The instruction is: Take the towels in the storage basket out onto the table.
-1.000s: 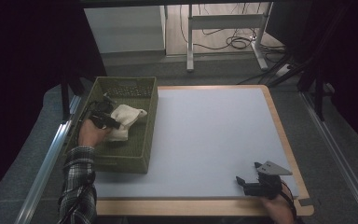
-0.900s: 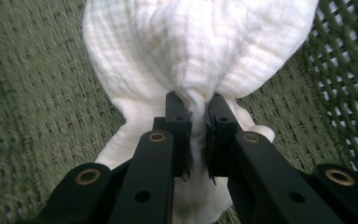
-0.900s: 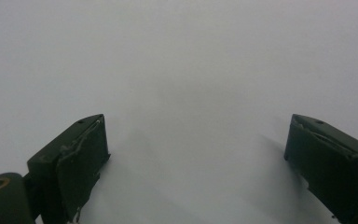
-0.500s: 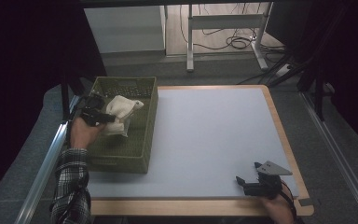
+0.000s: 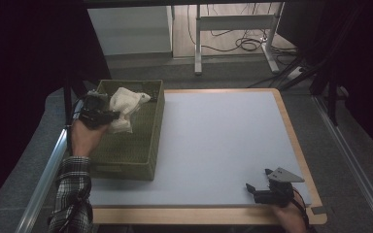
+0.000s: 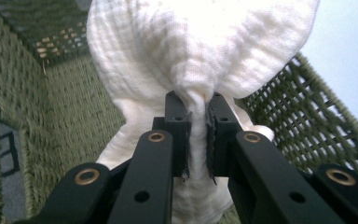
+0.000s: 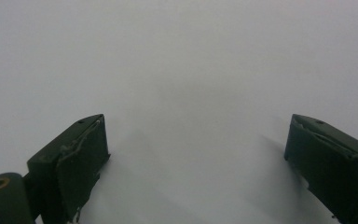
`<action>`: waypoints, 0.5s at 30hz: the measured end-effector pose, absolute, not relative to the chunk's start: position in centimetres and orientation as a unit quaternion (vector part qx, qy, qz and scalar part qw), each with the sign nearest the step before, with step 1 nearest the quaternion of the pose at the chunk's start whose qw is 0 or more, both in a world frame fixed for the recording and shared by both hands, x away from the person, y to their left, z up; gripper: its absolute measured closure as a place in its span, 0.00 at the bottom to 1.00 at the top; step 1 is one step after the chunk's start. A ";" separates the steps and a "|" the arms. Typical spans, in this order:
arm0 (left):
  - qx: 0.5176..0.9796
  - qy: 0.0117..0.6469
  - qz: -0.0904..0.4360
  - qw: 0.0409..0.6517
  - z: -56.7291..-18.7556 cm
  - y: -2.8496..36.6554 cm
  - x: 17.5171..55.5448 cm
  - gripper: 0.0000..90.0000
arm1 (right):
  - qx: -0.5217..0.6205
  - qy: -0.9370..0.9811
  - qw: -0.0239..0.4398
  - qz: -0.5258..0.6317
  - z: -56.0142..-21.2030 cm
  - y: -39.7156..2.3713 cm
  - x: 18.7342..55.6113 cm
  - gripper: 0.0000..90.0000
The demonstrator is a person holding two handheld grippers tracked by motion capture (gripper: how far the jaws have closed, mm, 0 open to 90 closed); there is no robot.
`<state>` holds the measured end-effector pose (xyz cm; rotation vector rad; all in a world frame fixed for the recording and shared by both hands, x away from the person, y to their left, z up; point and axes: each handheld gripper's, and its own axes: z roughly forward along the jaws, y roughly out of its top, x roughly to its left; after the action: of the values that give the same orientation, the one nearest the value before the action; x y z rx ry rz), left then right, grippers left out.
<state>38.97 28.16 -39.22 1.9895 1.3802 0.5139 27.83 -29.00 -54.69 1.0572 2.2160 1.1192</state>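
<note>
The left tool [image 6: 196,135] is clamped on a gathered fold of the white cloth [image 6: 200,51]; both pads press the fabric from either side. The cloth bunches wide just beyond the jaw tips and hangs below them, clear of the floor of the green woven basket [image 5: 141,145]. The basket walls rise on both sides of the tool, and the pale desk surface [image 5: 223,141] lies past the wall to its right.

The right tool [image 5: 264,190] stands wide, with nothing between its jaws. It rests low over the bare desk, near the wooden front edge [image 5: 199,213], well apart from the basket and the cloth.
</note>
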 end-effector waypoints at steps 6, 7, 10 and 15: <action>0.748 0.519 0.208 0.357 -38.3 27.7 38.3 0.91 | 0.382 0.801 0.220 0.405 -54.7 -29.0 27.8 0.07; 0.747 0.518 0.209 0.360 -38.2 27.6 38.2 0.91 | 0.382 0.801 0.220 0.405 -54.7 -29.0 27.8 0.07; 0.748 0.510 0.213 0.367 -37.7 27.1 38.0 0.91 | 0.382 0.801 0.220 0.405 -54.7 -29.0 27.8 0.07; 0.751 0.493 0.216 0.383 -36.7 25.7 37.7 0.91 | 0.382 0.801 0.220 0.405 -54.7 -29.0 27.8 0.07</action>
<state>37.73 25.71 -36.67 1.9139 1.2577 0.5505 27.83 -29.00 -54.69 1.0572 2.2159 1.1193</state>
